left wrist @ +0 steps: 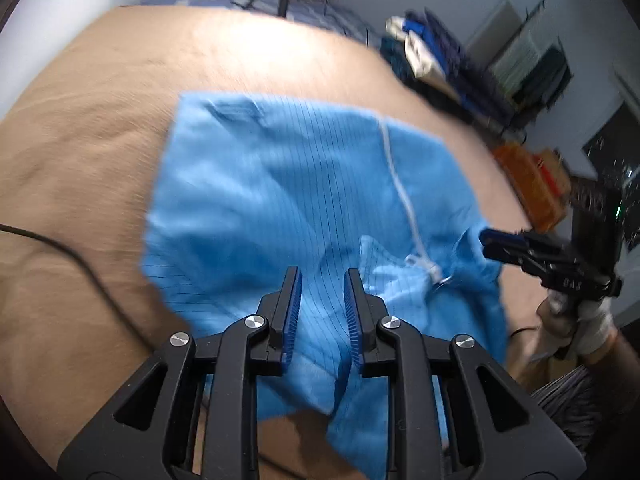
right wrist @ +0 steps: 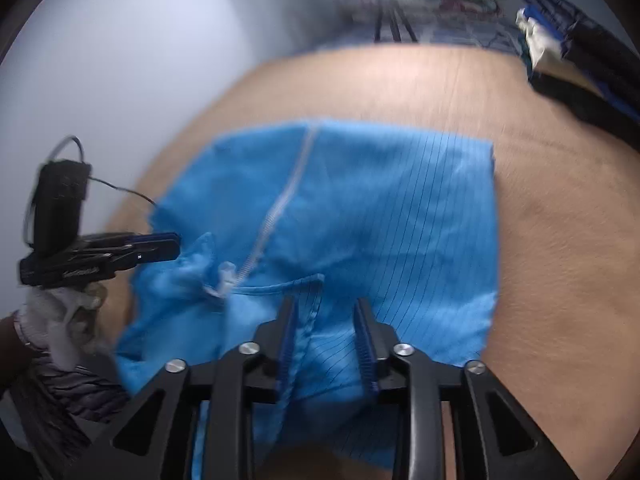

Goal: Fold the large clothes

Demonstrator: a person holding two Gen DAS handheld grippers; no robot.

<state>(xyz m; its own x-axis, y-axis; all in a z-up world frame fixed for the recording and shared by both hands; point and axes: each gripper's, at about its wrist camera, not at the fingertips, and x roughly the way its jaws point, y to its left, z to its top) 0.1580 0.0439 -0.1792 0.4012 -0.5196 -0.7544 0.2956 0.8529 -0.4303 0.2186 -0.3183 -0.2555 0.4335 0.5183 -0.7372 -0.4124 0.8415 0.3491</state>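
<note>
A blue pin-striped garment (left wrist: pixel 280 184) with a white zipper (left wrist: pixel 400 184) lies partly folded on the tan bed cover (left wrist: pixel 88 140). It also shows in the right wrist view (right wrist: pixel 380 208), with its zipper (right wrist: pixel 280 208). My left gripper (left wrist: pixel 322 280) is open, its fingers above the garment's near part, with nothing between them. It also shows from the side at the garment's left edge in the right wrist view (right wrist: pixel 160 246). My right gripper (right wrist: pixel 326 312) is open over the near hem and collar. In the left wrist view it (left wrist: pixel 500 246) hovers at the garment's right edge.
A black cable (left wrist: pixel 80 256) runs over the bed cover at the left. A pile of dark and white clothes (left wrist: pixel 432 56) lies off the bed's far right corner. An orange box (left wrist: pixel 528 184) stands to the right. A tripod (right wrist: pixel 394 20) stands beyond the far edge.
</note>
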